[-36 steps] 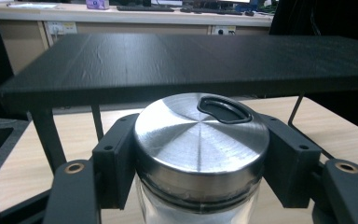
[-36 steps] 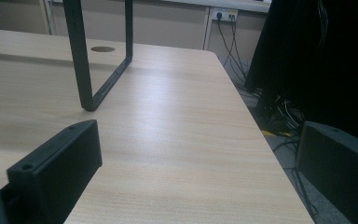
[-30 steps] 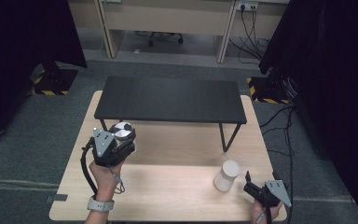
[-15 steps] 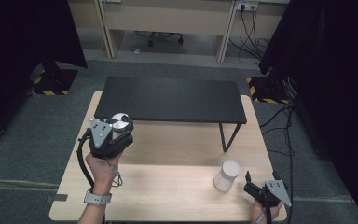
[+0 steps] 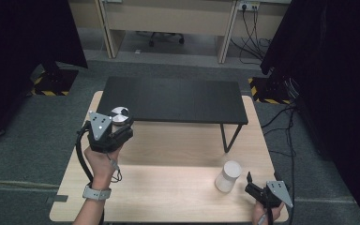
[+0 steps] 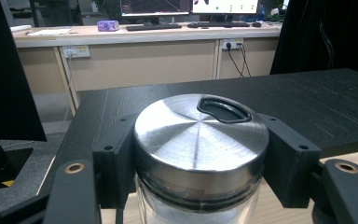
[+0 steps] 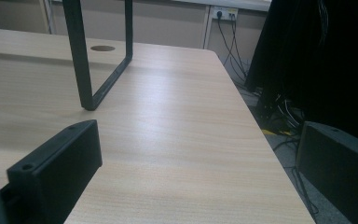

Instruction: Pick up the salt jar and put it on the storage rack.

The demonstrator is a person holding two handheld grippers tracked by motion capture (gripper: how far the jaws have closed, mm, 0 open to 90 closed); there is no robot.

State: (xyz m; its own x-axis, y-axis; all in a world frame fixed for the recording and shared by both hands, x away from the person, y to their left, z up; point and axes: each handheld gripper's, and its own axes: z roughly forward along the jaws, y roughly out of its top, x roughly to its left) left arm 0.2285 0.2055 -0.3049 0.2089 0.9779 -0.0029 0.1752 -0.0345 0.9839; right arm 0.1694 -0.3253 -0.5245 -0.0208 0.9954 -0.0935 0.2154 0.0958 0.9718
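A glass jar with a brushed steel lid (image 6: 200, 137) hangs in the air, and my left gripper (image 6: 200, 163) is shut on it just below the lid. From the high view the jar (image 5: 120, 112) and left gripper (image 5: 115, 125) hover at the front left corner of the low black shelf (image 5: 178, 98), about level with its top. My right gripper (image 5: 251, 183) rests near the table's front right corner, open with nothing between its fingers (image 7: 58, 170). A white cylindrical container (image 5: 228, 176) stands just to its left.
The black shelf stands on the back half of the wooden table (image 5: 159, 192); its metal leg (image 7: 86, 60) rises ahead of the right gripper. The table's right edge (image 7: 265, 154) is close, with cables on the floor beyond. Desks line the back wall.
The left hand has lifted the jar higher, drifting slightly left and toward the shelf's front corner. The right gripper and the white container have stayed put.
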